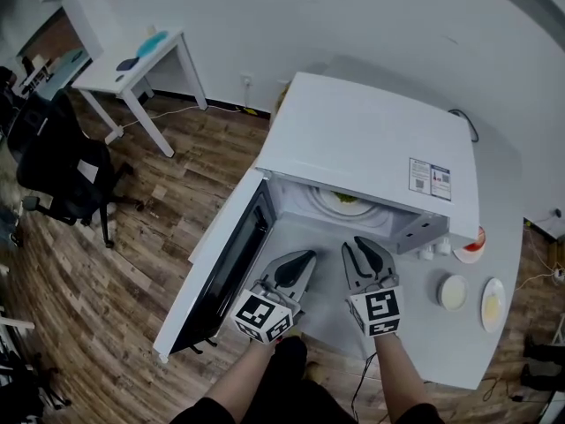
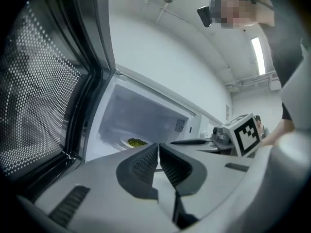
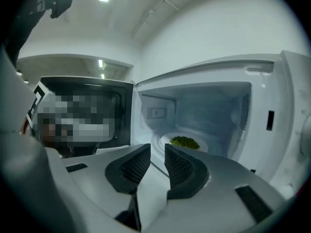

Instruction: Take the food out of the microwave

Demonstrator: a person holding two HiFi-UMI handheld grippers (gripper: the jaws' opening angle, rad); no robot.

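Food [image 3: 184, 141], a green heap, sits on a pale plate [image 3: 206, 147] at the centre of the cavity floor of the microwave [image 1: 371, 140], and no tool touches it. In the head view the door [image 1: 231, 268] stands swung out toward 7 o'clock, which leaves the cavity mouth unobstructed for both tools. The microwave rests on a pale surface [image 1: 512, 237], and the strip of surface in front of the cavity serves as the approach lane. The left tool [image 1: 305, 261] and the right tool [image 1: 362, 246] hover side by side over this strip. Both are aimed at 12 o'clock toward the plate, which lies well ahead of their tips. The left tool is closed, pads together with nothing between them. The right tool shows a narrow gap between its pads through which only the surface is visible, so it grips nothing. Judgement: the paired, parallel heading suggests a two-sided lift of the plate, one tool per rim edge, since a flat plate carried from one side would likely tip its load. Each tool would need to open wider than the rim thickness before contact. The left tool runs just beside the inner face of the door, at its 9 o'clock, so clearance is tighter on that side. Small dishes [image 1: 453, 291] stand on the surface at 3 o'clock of the right tool, apart from the approach lane, and do not obstruct withdrawal of the plate.
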